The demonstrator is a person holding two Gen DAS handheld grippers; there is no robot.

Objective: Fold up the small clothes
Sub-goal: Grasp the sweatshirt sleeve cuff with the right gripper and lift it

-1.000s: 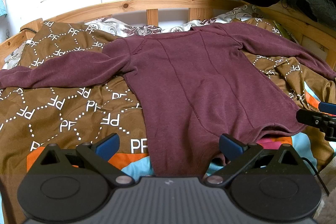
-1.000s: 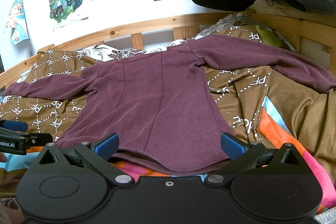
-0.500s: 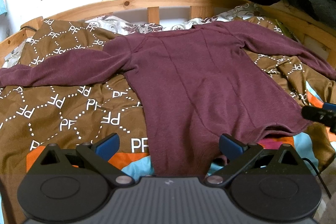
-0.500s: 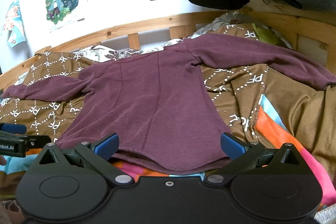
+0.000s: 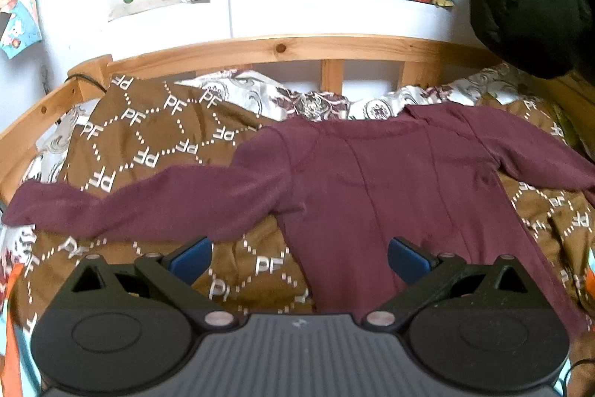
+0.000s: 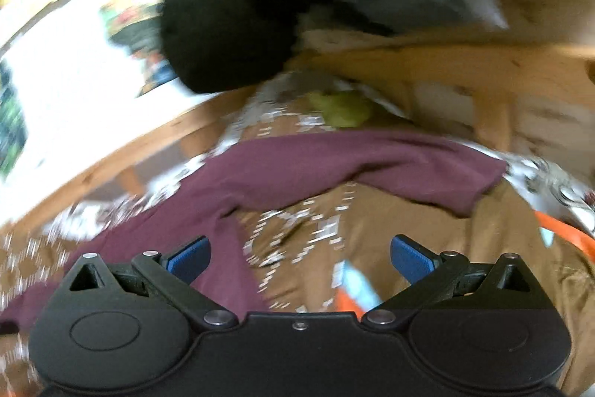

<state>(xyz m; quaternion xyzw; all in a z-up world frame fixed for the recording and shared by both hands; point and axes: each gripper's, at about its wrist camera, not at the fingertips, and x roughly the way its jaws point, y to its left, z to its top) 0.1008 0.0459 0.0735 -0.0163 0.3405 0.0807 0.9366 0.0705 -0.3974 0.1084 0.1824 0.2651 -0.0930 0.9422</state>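
Left wrist view shows the maroon long-sleeved top [image 5: 390, 181] spread flat and face-down-or-up — hard to tell which — on the brown patterned blanket [image 5: 156, 151] of a wooden-framed bed [image 5: 282, 47], both sleeves stretched out sideways. No fold appears made yet, so the whole job seems left to do. The left gripper [image 5: 297, 257] hangs over the near sleeve and side seam with its jaws spread wide, holding nothing. The right gripper [image 6: 299, 257], in a blurred picture, is likewise wide apart and empty — facing the far sleeve, probably the first piece to bring inward.
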